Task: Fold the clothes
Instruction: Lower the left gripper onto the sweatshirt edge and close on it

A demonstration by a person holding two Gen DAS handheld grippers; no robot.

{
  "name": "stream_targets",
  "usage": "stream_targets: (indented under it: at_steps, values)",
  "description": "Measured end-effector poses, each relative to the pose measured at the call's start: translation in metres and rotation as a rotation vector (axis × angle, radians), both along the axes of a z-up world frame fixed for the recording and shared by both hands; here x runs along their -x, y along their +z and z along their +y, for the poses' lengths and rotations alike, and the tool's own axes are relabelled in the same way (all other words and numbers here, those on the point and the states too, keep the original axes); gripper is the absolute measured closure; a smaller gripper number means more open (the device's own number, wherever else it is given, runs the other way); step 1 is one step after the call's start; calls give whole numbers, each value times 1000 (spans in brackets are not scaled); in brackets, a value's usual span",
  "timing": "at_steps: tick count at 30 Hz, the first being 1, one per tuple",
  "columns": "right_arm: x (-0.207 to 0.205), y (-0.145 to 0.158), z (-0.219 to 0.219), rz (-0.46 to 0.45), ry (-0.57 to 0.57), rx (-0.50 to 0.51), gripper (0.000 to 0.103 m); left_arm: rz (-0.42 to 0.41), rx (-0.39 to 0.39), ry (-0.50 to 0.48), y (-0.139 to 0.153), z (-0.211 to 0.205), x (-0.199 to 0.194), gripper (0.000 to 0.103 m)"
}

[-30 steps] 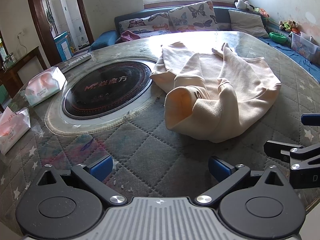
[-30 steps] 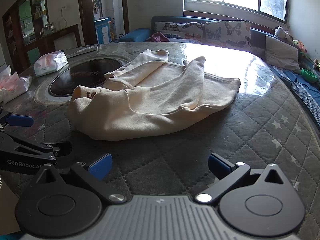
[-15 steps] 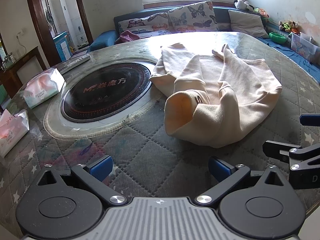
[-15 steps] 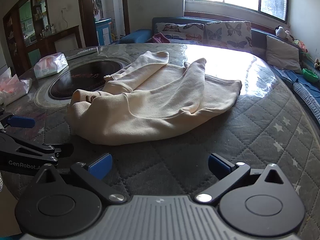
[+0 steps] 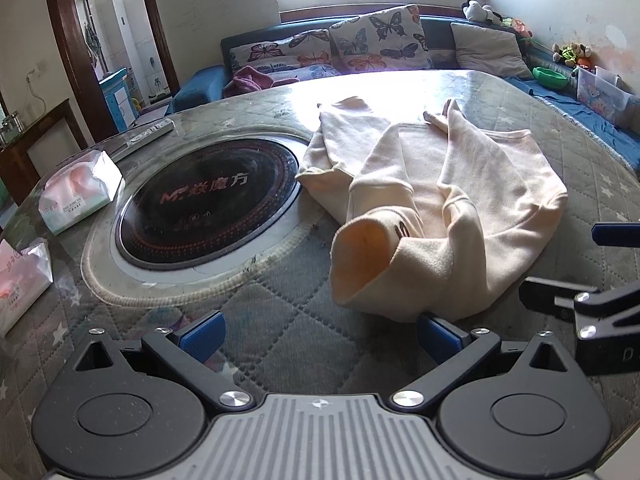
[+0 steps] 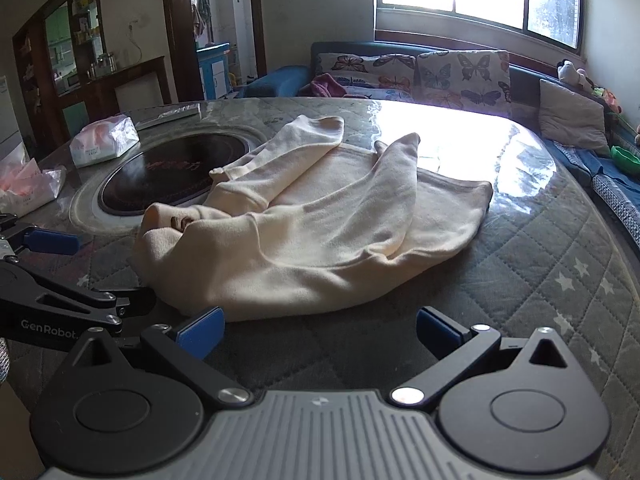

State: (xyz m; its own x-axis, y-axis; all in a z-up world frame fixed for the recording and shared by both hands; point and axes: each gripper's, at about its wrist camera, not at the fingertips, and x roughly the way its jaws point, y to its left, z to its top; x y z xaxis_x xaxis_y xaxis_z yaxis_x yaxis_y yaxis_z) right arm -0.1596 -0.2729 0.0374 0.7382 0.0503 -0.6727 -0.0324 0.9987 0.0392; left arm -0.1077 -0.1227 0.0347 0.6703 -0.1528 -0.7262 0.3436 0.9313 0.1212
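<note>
A cream sweatshirt (image 5: 460,208) lies on the quilted round table (image 5: 280,320), both sleeves folded over its body and the collar opening facing me. It also shows in the right wrist view (image 6: 320,232). My left gripper (image 5: 318,334) is open and empty, just short of the garment's near edge by the collar. My right gripper (image 6: 320,330) is open and empty, its left blue pad (image 6: 202,330) at the garment's near hem. The right gripper shows at the right of the left view (image 5: 592,276), the left gripper at the left of the right view (image 6: 60,276).
A black round cooktop (image 5: 208,200) is set in the table left of the garment. Two tissue packs (image 5: 80,192) (image 5: 20,284) lie at the table's left edge. A remote (image 5: 150,136) lies beyond the cooktop. A sofa with butterfly cushions (image 5: 376,40) stands behind the table.
Both grippers have moved forward toward the sweatshirt, so its near edge now sits close to their pads. The garment itself has not moved.
</note>
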Motion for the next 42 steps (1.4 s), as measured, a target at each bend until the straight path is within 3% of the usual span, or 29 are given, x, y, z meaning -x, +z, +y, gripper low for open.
stream_targets:
  at_steps: [9,13,21,27,32,42]
  values:
    - [-22,17,-21,-26,13,-37,0,-38,17,-28,18,4,-15,0]
    - [-36,28,-36,-33,18,-108,1,-58,29,-42,27,5,-26,0]
    - [-83,29,-62,-25,-29,-108,11,-104,53,-109,39,-9,-59,1]
    - [-120,24,-83,-8,-57,-143,22,-124,61,-175,44,-35,-94,12]
    - [-157,19,-95,2,-65,-177,31,-87,64,-225,34,-60,-129,21]
    - [-217,-4,-121,48,-96,-248,45,-29,32,-298,5,-100,-176,24]
